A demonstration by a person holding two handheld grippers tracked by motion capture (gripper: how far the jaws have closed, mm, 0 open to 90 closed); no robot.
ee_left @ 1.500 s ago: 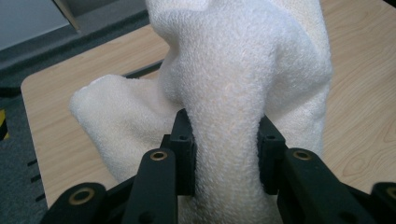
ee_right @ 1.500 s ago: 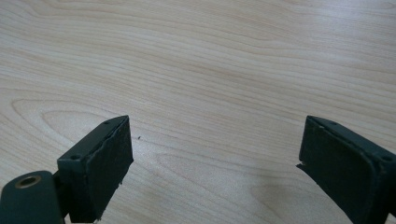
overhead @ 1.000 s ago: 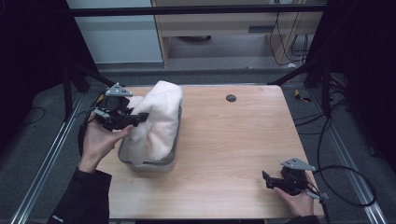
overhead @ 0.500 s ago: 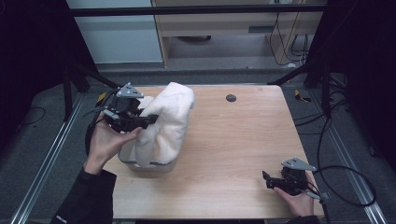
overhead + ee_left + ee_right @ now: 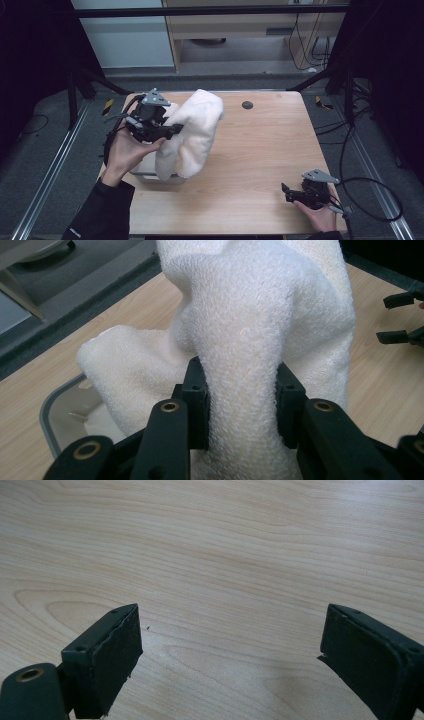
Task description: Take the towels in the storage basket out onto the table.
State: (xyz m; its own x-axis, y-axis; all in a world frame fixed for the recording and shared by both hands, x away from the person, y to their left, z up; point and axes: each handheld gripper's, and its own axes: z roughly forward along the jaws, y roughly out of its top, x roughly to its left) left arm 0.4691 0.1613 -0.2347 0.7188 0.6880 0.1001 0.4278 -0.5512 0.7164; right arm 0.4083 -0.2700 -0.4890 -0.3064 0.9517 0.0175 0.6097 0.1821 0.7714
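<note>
A thick white towel [image 5: 192, 132] hangs in a fold above the left side of the wooden table [image 5: 260, 150]. My left gripper [image 5: 172, 131] is shut on the towel [image 5: 250, 340], its black jaws pinching a bunched ridge of the cloth. The towel's lower end droops over a grey bin [image 5: 145, 175] whose rim [image 5: 50, 405] shows beneath the cloth. My right gripper [image 5: 286, 192] rests near the table's front right corner, open, with bare wood between its pads [image 5: 102, 665].
A small dark round hole [image 5: 247, 105] marks the table near its far edge. Black frame posts and cables [image 5: 370, 190] stand around the table. My right gripper's jaws [image 5: 400, 320] appear at the right edge of the left gripper view.
My left gripper has lifted the towel up and to the right, pulling more of it out of the grey bin. The right gripper has stayed in place.
</note>
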